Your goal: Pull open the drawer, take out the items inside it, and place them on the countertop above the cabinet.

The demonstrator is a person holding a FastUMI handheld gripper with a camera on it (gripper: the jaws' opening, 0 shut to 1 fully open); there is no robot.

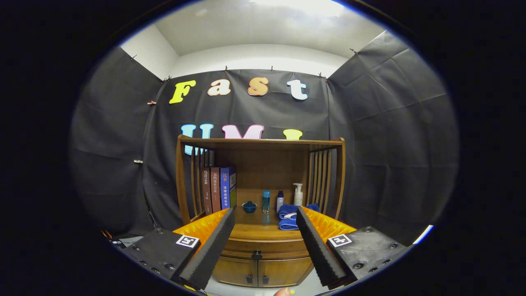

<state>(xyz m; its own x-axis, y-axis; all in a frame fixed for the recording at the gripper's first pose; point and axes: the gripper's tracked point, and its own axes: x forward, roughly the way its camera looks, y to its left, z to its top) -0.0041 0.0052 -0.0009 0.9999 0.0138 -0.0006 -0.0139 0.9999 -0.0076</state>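
**Drawer's shut, and that little knob is the only handle it's got**

Standing here watching: the gripper (259, 242) is hanging in front of the wooden cabinet (263, 263) with its 2 fingers spread wide, nothing between them but air. The drawer (263, 246) sits closed just under the countertop (259, 224), with 1 small dark knob (257, 255) dead centre between the fingers, a bit beyond them.

My guess is a solid wood drawer slides stiff and a bit heavy, and the knob looks small and smooth, so pinch it square or it'll slip out.

Countertop is already busy: a folded blue towel (289, 218), a blue bowl (249, 206), 3 bottles (280, 200), books (220, 189) on the left. Bare space is mostly the middle front. The 2 lower doors (258, 272) have their own pulls right below, easy to grab by mistake
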